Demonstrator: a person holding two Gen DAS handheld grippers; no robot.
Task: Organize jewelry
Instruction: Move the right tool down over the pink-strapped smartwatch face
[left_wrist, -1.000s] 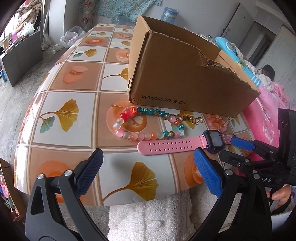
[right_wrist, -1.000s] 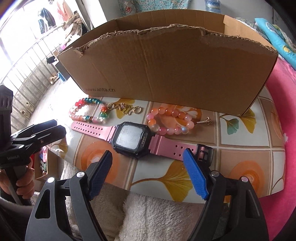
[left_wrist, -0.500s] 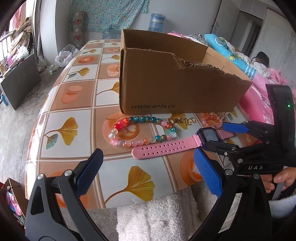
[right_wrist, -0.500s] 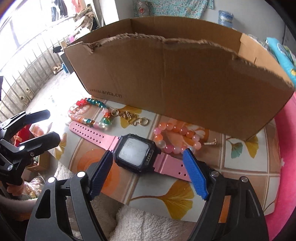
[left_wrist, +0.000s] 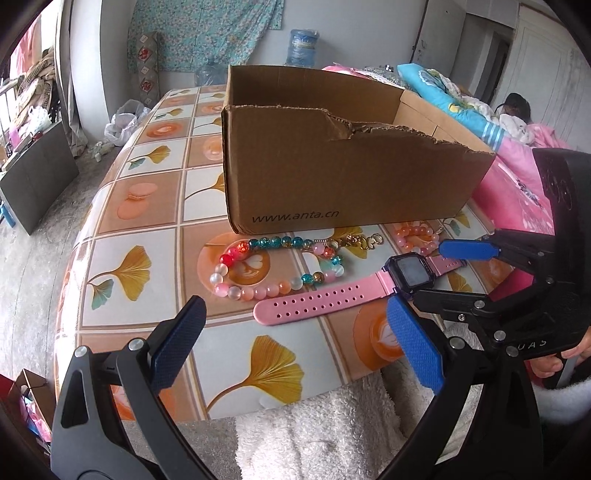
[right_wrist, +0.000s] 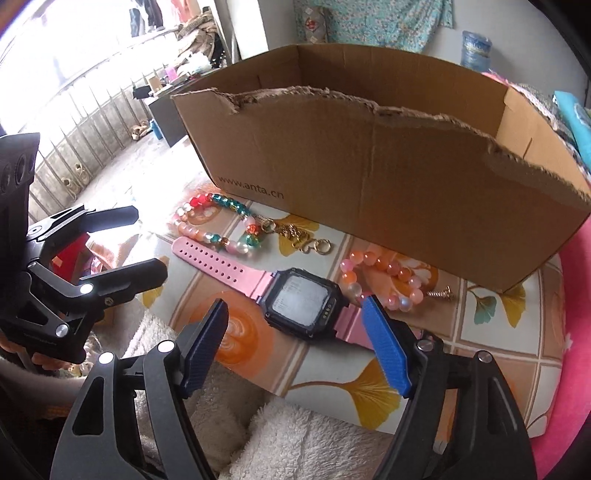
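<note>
A pink-strapped watch (left_wrist: 332, 291) with a black face (right_wrist: 301, 301) lies on the tiled tablecloth in front of a torn cardboard box (left_wrist: 343, 177). A multicoloured bead necklace (left_wrist: 273, 266) with a gold chain (right_wrist: 299, 236) lies behind the strap. An orange-pink bead bracelet (right_wrist: 384, 278) lies right of it. My left gripper (left_wrist: 291, 343) is open, near the table's front edge, short of the strap. My right gripper (right_wrist: 295, 343) is open, its jaws standing either side of the watch face, just in front of it.
The table (left_wrist: 147, 221) ends in a rounded edge at the front and left. A white fleece sleeve (left_wrist: 314, 432) is below the edge. Pink and blue bedding (left_wrist: 517, 177) lies to the right. A water jug (left_wrist: 303, 48) stands behind the box.
Both grippers have risen and tilted, so the box's open top now shows. My right gripper has moved closer to the watch face. Both stay open.
</note>
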